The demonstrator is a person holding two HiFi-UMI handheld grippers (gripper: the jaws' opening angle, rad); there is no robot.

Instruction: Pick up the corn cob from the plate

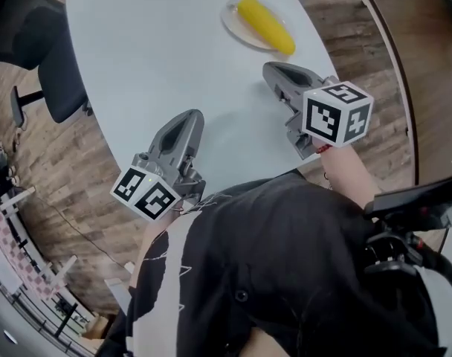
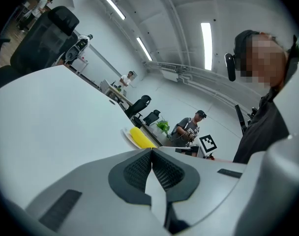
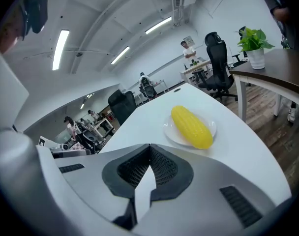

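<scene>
A yellow corn cob (image 1: 265,24) lies on a small white plate (image 1: 233,22) at the far side of the white table (image 1: 159,58). My right gripper (image 1: 269,68) hovers just short of the plate, shut, with nothing between its tips. In the right gripper view the corn cob (image 3: 191,126) and plate (image 3: 172,133) sit ahead and to the right of the closed tips (image 3: 150,145). My left gripper (image 1: 192,116) is over the near table, shut and empty. From the left gripper view the corn cob (image 2: 141,137) is far ahead beyond its tips (image 2: 152,150).
A black office chair (image 1: 33,43) stands at the table's left side. The table edge (image 1: 337,65) curves close to the plate on the right, above wooden floor. Other people and desks show in the background of the gripper views. My own torso fills the lower head view.
</scene>
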